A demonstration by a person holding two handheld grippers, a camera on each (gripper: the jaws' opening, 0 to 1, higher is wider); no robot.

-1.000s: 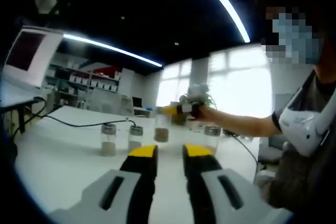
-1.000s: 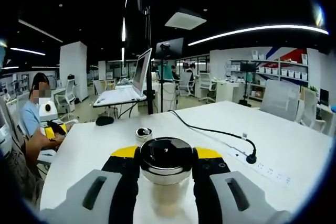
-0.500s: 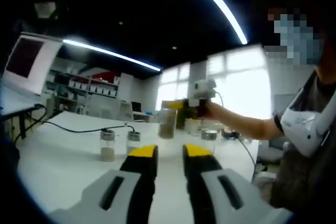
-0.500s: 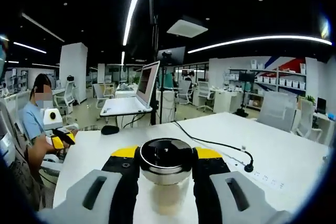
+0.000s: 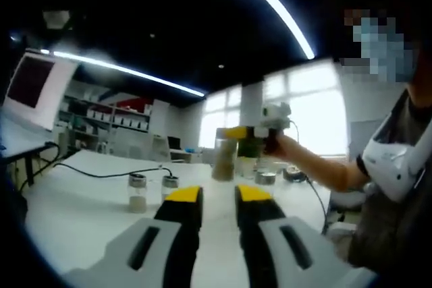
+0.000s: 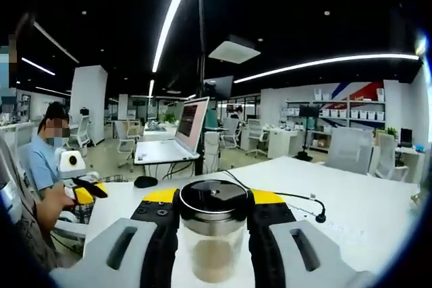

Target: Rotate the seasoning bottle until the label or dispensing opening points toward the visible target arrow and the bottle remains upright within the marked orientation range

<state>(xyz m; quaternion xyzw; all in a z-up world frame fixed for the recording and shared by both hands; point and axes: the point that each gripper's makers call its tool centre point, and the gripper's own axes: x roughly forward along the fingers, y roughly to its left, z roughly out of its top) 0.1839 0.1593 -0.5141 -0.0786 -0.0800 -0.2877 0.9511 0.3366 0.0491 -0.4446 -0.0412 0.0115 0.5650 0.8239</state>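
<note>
A glass seasoning bottle (image 6: 213,247) with a dark round lid and brownish powder inside sits upright between the yellow-tipped jaws of my right gripper (image 6: 213,199), which is shut on it. In the left gripper view the same bottle (image 5: 223,156) hangs in the air above the white table (image 5: 81,214), carried by the right gripper (image 5: 237,134) in a person's hand. My left gripper (image 5: 219,195) points at it from below, its jaws a little apart with nothing between them. No target arrow can be made out.
Two more small bottles (image 5: 138,192) (image 5: 169,185) stand on the table to the left, and a lidded jar (image 5: 264,178) to the right. A black cable (image 5: 101,175) crosses the table. A laptop (image 6: 177,136), a mouse (image 6: 144,181) and a seated person (image 6: 48,160) lie beyond.
The right gripper has lifted the bottle from table height into the air. The left gripper has stayed in place, jaws unchanged.
</note>
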